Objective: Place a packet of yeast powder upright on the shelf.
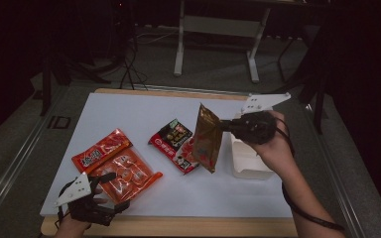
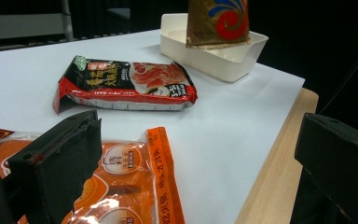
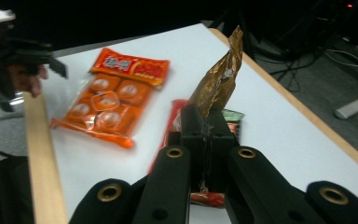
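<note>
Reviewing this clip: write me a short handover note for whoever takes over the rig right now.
Right tongs: shut on the gold packet, held in the air beside the white tray.
Left tongs: open, holding nothing, at the near left edge by the orange multipack.
On the table: orange multipack, orange sachet, red-and-black packet.
Done: gold packet picked up.
Left: probably set it in the tray, which looks empty, then handle the other three.

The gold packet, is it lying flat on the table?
No, the gold packet hangs in the air above the table, pinched by the right gripper.
</note>
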Demonstrator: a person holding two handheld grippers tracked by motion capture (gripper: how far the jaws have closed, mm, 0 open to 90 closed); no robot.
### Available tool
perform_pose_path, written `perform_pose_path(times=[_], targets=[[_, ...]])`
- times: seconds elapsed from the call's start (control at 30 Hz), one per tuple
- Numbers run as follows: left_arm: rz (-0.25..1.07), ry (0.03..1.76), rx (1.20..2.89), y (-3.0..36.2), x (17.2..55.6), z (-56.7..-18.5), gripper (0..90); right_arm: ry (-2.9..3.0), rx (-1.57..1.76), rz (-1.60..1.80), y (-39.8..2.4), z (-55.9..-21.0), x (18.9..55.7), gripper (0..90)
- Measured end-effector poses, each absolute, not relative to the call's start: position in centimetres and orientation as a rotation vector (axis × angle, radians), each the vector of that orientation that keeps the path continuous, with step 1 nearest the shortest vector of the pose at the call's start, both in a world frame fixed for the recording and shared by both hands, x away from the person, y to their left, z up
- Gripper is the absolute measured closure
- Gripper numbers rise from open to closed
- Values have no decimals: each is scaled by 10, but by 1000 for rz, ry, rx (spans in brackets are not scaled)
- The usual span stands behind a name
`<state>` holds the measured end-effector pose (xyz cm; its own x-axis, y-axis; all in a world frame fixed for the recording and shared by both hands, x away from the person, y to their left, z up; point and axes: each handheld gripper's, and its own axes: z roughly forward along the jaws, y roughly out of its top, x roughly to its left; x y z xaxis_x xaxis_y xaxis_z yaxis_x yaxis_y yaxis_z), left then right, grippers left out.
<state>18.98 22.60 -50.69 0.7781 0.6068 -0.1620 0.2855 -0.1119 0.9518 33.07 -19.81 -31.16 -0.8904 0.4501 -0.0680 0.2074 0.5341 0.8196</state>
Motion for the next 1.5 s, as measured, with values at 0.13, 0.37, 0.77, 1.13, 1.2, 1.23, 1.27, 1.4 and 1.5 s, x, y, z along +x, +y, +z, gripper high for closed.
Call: perform_pose_path(times=[0.13,0.37,0.77,1.13,1.2,1.23,1.27,1.4,1.5], targets=[[317,707,1703,226,190,-507,6,2475,594,1268,-209,-306,344,895],[314,705,1702,224,190,-507,6,2434,659,1254,-227,-297,362,895],[321,712,1704,225,192,-507,6,2332,762,1226,-257,-278,389,895],[322,717,1703,225,192,-508,6,2294,857,1170,-281,-276,419,895],[322,715,1704,225,192,-508,6,2293,889,1163,-286,-282,427,895],[322,715,1704,225,192,-508,6,2290,900,1161,-288,-285,430,895],[322,715,1704,225,192,-508,6,2289,909,1164,-290,-288,433,895],[321,719,1701,225,193,-508,6,2297,949,1137,-293,-298,446,894],[322,720,1703,225,193,-508,6,2297,976,1133,-296,-306,454,895]])
